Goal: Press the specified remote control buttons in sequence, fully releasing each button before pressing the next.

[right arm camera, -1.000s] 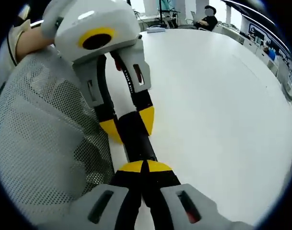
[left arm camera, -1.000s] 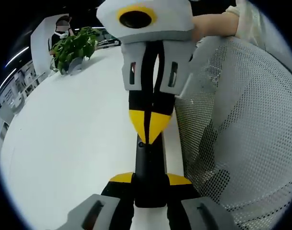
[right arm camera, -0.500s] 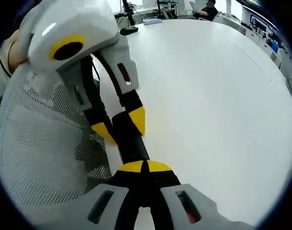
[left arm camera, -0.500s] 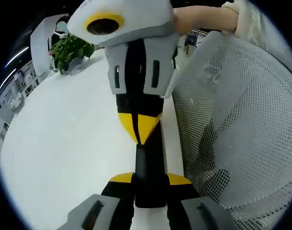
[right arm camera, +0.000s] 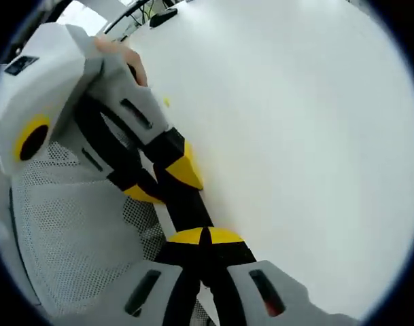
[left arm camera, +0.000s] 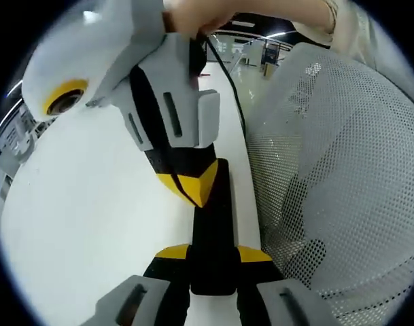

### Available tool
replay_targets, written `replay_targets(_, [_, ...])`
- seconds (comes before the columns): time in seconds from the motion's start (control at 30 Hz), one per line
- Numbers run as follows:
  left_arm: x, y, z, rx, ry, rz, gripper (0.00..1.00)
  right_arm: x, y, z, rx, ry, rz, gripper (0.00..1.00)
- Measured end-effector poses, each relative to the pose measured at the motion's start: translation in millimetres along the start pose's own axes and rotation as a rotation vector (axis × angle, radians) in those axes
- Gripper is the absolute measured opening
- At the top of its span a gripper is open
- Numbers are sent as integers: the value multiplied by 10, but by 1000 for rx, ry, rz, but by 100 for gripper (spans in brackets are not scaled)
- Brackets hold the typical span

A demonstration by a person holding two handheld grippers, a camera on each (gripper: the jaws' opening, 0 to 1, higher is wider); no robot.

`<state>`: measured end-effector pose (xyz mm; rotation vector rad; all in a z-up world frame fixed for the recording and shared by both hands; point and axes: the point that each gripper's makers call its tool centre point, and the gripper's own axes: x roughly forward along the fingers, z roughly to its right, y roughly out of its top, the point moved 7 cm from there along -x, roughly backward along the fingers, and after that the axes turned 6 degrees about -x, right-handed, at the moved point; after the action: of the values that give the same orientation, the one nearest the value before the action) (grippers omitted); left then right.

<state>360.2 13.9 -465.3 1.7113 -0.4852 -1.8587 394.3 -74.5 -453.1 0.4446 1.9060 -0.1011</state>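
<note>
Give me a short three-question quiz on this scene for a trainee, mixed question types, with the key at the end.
1. True or false: the left tongs are clamped on the black remote.
2. The right tongs are: A) wide open; B) shut, tips at the remote; C) holding a cup.
3. Fill in: beside the white table is a chair with a ____ back.
Key: 1 true; 2 B; 3 mesh.
</note>
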Motion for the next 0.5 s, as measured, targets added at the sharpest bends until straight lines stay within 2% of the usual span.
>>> replay_targets(0.13, [-1, 0, 4, 11, 2, -3, 24, 7, 15, 7, 67, 20, -41, 0])
replay_targets(0.27, [-7, 1, 7, 13, 3, -2, 24, 7, 10, -7, 56, 14, -52, 0])
replay_targets(0.43, [-12, 3, 12, 11, 1, -1, 24, -4, -31, -18, 51, 7, -15, 0])
replay_targets(0.5, [-13, 5, 13, 11, 2, -1, 24, -5, -45, -38, 16, -13, 18, 0])
